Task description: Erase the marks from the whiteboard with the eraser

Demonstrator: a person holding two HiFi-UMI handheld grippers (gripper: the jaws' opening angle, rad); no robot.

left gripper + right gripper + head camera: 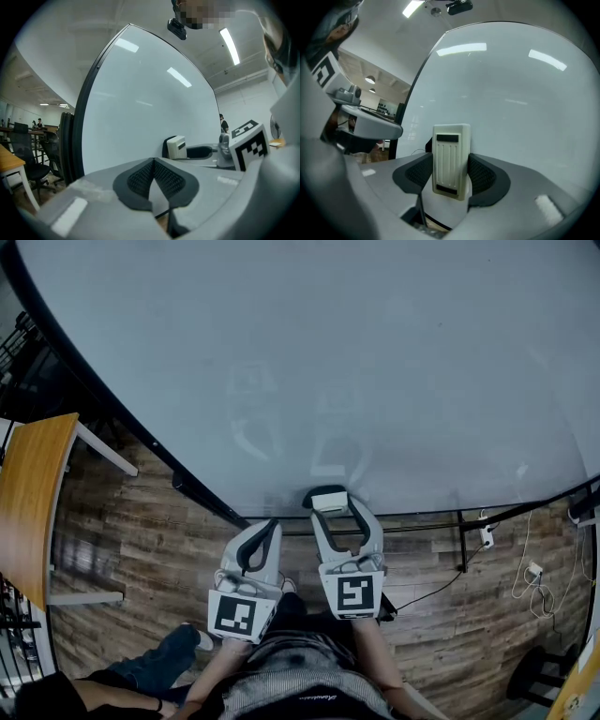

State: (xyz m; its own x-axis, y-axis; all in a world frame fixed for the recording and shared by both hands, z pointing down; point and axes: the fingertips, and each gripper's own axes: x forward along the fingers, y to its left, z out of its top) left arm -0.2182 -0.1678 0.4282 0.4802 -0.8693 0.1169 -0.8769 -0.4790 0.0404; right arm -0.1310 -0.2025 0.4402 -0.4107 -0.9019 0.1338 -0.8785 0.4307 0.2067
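The grey left tool (266, 532) has its jaws together on nothing, just below the large glossy whiteboard (309, 362). To its right, the right tool (332, 512) clamps the white plastic block eraser (451, 159) at the board's lower edge. Only the right gripper view shows the eraser's ribs.

The left gripper (152, 161) has its jaws pressed together with nothing in them. The right gripper (450, 174) squeezes the eraser (451, 154) between its jaws. Both grippers point forward, side by side, with the right one a bit further ahead.
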